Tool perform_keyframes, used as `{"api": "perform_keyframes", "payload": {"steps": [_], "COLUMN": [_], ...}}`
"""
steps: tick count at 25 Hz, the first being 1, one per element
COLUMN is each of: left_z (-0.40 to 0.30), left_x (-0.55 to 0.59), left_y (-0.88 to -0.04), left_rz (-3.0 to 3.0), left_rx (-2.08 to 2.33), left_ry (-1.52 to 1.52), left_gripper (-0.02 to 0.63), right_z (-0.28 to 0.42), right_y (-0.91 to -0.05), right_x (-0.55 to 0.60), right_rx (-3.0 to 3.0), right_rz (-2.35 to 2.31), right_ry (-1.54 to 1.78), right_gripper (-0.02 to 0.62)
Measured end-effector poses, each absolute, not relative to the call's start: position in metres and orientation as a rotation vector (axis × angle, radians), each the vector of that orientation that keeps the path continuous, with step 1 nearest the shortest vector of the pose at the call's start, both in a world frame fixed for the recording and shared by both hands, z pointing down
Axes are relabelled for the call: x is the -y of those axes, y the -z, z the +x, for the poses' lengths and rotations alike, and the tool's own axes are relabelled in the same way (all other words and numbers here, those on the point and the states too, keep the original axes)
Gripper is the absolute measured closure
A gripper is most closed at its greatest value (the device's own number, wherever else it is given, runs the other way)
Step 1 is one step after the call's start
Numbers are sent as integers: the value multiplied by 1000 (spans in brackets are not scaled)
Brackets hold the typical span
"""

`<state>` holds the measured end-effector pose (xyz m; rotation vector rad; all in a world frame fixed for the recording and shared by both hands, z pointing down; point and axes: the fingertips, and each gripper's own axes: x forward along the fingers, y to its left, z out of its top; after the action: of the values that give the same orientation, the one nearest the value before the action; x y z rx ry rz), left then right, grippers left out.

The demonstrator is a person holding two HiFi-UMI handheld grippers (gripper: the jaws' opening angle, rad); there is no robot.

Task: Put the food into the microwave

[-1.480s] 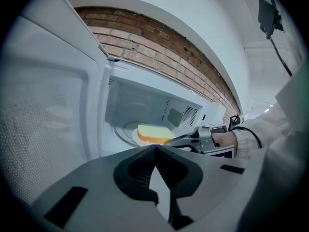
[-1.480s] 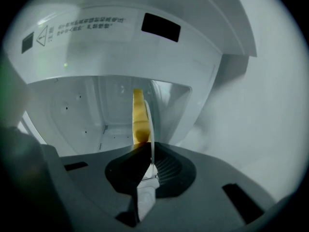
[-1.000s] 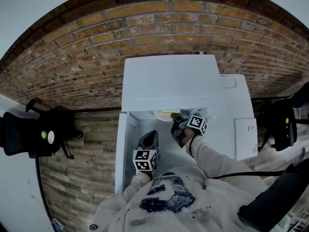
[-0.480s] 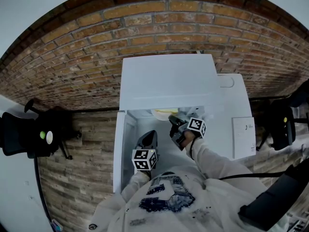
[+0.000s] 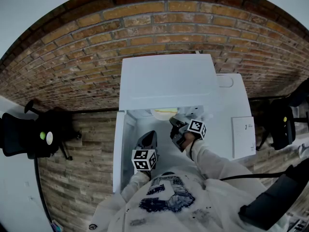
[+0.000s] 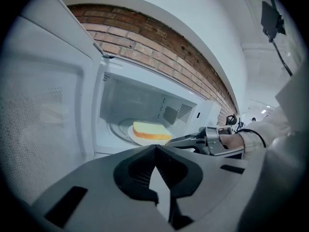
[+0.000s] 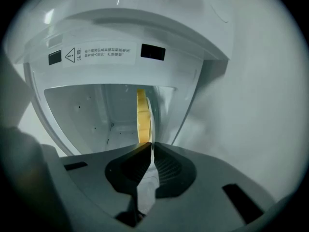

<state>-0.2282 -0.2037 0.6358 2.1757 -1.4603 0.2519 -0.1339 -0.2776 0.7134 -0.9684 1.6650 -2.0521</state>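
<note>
**A:** ok so where's the food [image 6: 150, 131] at?

**B:** inside the microwave [image 5: 166, 81], lying flat on a plate [image 6: 133, 135]. The right gripper [image 7: 150, 146] is pinched down on the plate's near rim, with the food just past its tips.

**A:** and the left gripper [image 6: 154, 149]?

**B:** jaws together with nothing in them. It's out front of the opening by the open door [image 6: 43, 105], well short of the food.

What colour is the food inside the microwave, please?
The food is pale yellow, best seen in the left gripper view.
</note>
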Motion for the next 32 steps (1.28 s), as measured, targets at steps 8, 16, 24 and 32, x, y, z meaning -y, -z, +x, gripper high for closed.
{"api": "perform_keyframes", "payload": {"steps": [8, 16, 24, 32], "left_z": [-229, -230, -231, -232], "left_x": [204, 205, 206, 207], "left_y": [-636, -639, -641, -644], "left_rz": [2171, 2172, 2169, 2170], "left_rx": [1458, 1449, 1437, 1427], "left_ry": [-257, -268, -276, -280], "left_gripper": [598, 598, 598, 598], "right_z": [-137, -142, -147, -149], "right_y": [-712, -715, -716, -718], "right_x": [282, 292, 301, 309], "right_rx": [-1680, -1667, -1661, -1651], "right_rz": [-969, -978, -988, -1002], "right_ry": [2037, 2035, 2040, 2037], "right_gripper": [574, 574, 574, 574]}}
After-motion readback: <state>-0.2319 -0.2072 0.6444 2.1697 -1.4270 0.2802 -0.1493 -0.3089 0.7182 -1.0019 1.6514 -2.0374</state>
